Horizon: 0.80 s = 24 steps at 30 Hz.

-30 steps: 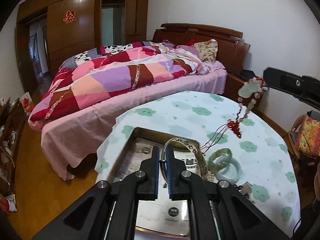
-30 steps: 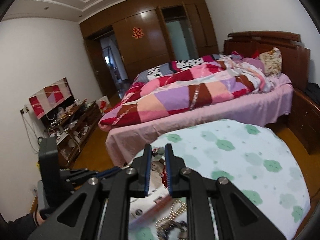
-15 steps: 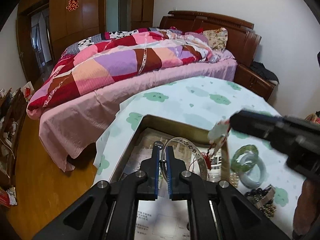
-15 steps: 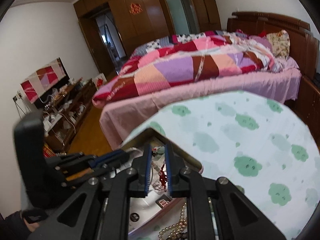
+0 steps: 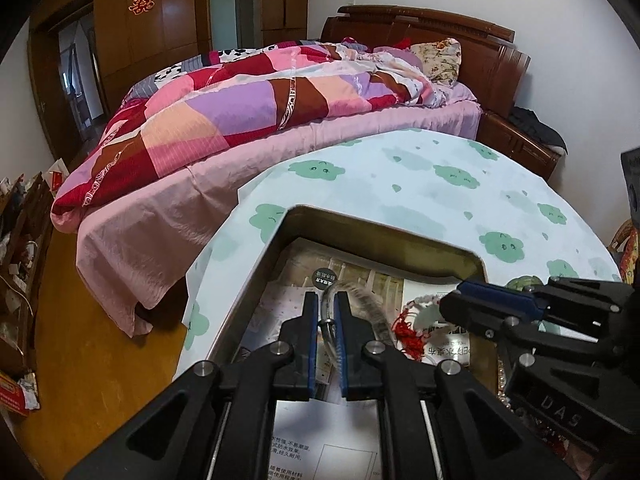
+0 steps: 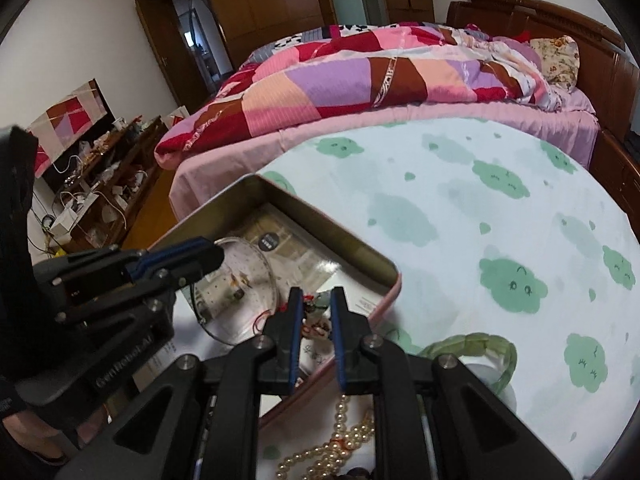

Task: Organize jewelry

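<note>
Now the right hand-held gripper (image 6: pixel 313 312) has lowered the pendant (image 5: pixel 424 312) into the tin (image 5: pixel 384 236).

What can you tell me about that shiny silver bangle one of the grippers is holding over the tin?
The silver bangle is a thin, shiny metal hoop, and fine engraving seems to show on its band in the left wrist view, though blur hides the details. The left gripper is shut on its rim, holding it roughly on edge and tilted above the paper-lined tin box. Whether its lower edge touches the paper cannot be told. The red-tasselled bead pendant lies just beside it inside the tin.
</note>
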### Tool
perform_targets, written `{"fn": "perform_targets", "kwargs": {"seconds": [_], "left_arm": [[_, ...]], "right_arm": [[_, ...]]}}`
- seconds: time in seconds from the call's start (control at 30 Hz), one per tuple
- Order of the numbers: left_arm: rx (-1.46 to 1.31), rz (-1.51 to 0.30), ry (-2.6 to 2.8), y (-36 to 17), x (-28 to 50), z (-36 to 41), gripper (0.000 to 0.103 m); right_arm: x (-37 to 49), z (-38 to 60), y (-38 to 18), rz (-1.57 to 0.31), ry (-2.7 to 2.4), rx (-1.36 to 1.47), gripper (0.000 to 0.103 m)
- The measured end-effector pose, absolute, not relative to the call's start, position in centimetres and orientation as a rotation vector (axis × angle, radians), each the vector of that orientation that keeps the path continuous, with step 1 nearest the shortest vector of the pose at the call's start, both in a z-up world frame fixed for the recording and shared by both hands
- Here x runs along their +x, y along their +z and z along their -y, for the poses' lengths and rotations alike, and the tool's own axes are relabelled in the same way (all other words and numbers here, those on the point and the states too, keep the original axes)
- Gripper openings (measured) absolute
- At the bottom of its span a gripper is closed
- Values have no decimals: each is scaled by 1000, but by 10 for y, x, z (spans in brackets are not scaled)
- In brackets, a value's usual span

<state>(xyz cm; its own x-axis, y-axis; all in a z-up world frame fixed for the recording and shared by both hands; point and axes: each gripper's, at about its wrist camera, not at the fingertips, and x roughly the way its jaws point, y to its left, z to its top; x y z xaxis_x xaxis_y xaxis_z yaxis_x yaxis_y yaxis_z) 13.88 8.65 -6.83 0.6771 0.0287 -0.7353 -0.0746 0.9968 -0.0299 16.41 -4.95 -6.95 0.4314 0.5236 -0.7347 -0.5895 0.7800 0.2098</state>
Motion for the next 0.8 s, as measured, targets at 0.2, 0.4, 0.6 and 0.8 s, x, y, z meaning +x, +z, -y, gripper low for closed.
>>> {"fn": "perform_targets", "kwargs": {"seconds": [0.2,0.4,0.6,0.8], "left_arm": [[-60,-824,46,-62,138,-85,18],[-93,-769,96,-54,126,-93,76],[-86,-724,78,-45,103,-83,76],[-80,-705,34,-45,80,-52,76]], "right_arm": [[161,52,-65,-872,720,-59,42],[152,67,-55,-834,699,-57,65],[145,123,-54,-834,609,-33,69],[137,180,-67,-877,488,34,70]]}}
